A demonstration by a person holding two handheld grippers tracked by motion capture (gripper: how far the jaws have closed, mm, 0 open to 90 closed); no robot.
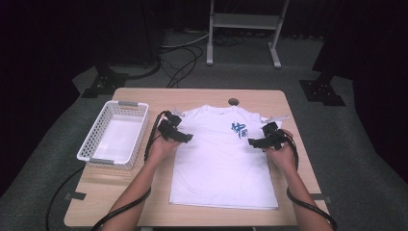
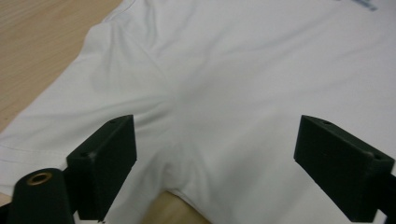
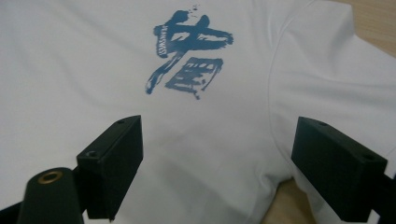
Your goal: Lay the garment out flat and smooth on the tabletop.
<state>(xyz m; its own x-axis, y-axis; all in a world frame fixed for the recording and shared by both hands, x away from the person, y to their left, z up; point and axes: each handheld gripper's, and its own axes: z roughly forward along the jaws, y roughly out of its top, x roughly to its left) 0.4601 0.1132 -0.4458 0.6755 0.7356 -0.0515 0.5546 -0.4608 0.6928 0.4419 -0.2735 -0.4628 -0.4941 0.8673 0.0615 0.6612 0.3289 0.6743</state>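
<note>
Left gripper [image 1: 186,137] sits at the T-shirt's [image 1: 223,163] left armpit area, jaws spread wide with nothing pinched; in the left gripper view the white fabric just lies flat under and between them, with the underarm notch and a bit of bare wood showing at the bottom. Right gripper [image 1: 252,142] mirrors it on the other side, jaws also wide apart and gripping nothing, hovering over the cloth just below the blue brush-style print [image 3: 189,53]. Both forearms come in from the bottom edge, angled slightly inward, with the grippers pointing toward each other across the chest. The shirt is spread face up in the middle of the wooden table [image 1: 130,197], collar toward the far edge. A white plastic basket [image 1: 96,139] stands on the table's left side, near the left hand.
</note>
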